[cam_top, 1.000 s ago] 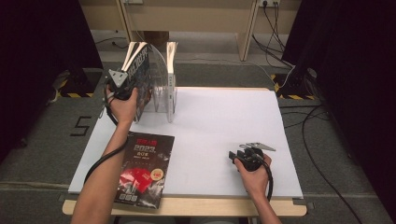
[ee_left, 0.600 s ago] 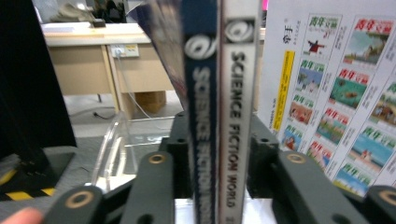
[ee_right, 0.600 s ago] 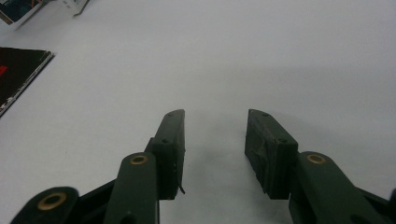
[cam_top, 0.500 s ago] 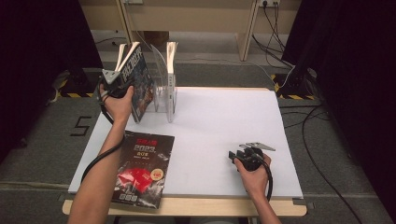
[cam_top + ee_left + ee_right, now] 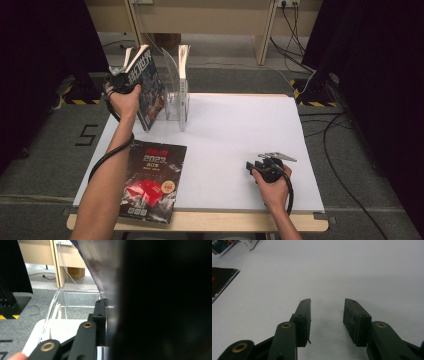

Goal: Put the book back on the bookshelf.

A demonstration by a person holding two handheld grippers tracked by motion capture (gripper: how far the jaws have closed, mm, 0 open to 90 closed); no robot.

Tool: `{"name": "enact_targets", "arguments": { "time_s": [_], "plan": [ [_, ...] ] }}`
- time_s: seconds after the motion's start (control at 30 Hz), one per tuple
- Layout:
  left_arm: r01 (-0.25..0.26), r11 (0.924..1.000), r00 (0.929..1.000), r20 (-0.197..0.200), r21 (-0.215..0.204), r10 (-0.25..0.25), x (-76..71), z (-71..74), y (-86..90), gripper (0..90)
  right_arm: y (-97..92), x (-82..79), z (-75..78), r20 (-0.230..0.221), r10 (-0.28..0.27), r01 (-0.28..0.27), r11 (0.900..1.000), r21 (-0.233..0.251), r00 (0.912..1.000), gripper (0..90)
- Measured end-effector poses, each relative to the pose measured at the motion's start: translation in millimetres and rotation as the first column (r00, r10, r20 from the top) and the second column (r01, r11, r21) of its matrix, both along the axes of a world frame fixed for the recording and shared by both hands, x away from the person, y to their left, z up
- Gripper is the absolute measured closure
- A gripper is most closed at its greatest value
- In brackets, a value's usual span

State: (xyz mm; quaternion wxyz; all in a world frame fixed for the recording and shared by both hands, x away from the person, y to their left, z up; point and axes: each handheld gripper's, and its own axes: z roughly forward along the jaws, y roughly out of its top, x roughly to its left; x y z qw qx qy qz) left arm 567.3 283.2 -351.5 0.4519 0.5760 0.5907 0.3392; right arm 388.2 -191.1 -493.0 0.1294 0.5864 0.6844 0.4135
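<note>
The left tongs pinch a magazine, tilted, its lower corner on the worktop just left of the clear rack; their jaws have just been closing on it. In the left gripper view the cover presses against one black pad. The rack's right slot holds one upright book; its other slots look bare. A black magazine lies flat near the front edge. The right tongs rest on the worktop, jaws spread, holding nothing.
</note>
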Motion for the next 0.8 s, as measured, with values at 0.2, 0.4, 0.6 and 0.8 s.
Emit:
{"name": "enact_targets", "arguments": {
  "time_s": [0.2, 0.4, 0.6, 0.8],
  "plan": [
    [0.035, 0.9985, 0.9994, 0.000, 0.042, -0.035, 0.5, 2.6, -5.1, 76.0, 0.0, 0.0, 0.2, -0.001, 0.000, 0.000, 1.0000, 0.001, 1.0000, 58.1],
    [0.050, 0.9982, 0.9953, 0.082, 0.034, -0.052, -2.7, 1.8, -8.4, 76.4, -0.4, 0.3, 0.0, -0.002, 0.000, 0.000, 1.0000, 0.006, 1.0000, 58.2],
    [0.022, 0.9967, 0.9846, 0.171, 0.078, -0.035, 0.7, 2.1, -16.8, 76.4, -0.4, 0.2, 0.0, -0.003, 0.000, 0.000, 1.0000, 0.008, 1.0000, 58.2],
    [-0.039, 0.9987, 0.9809, 0.192, 0.033, 0.032, 1.9, -18.9, -10.0, 76.3, -2.8, -0.4, 1.2, 0.005, -0.005, 0.005, 0.9999, 0.010, 1.0000, 58.4]
  ]
}}
